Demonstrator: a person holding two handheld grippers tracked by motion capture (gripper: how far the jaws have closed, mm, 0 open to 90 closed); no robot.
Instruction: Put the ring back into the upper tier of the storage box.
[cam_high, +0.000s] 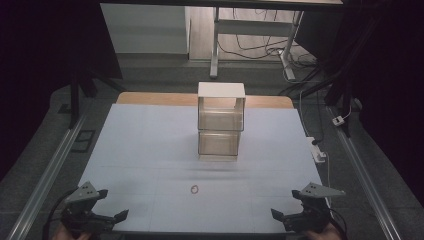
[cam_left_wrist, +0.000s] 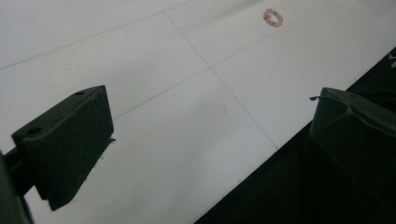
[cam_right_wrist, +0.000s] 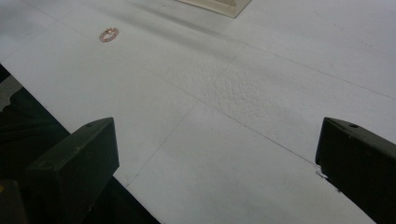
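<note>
1. My left gripper (cam_high: 118, 216) sits at the table's near-left corner, jaws spread wide, holding nothing.
2. My right gripper (cam_high: 276, 214), near-right, likewise gapes empty.
3. Between them lies a small ring (cam_high: 194, 189); beyond, the clear drawer unit (cam_high: 220, 122).

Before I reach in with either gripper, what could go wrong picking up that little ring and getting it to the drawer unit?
The ring is thin and lies flat on the white sheet, so wide-open jaws may skid over it or push it away. The clear drawer unit stands tall and narrow; a nudge might tip or slide it. Both the left gripper and right gripper start near the table's front edge, so a flicked ring could fall off.
</note>
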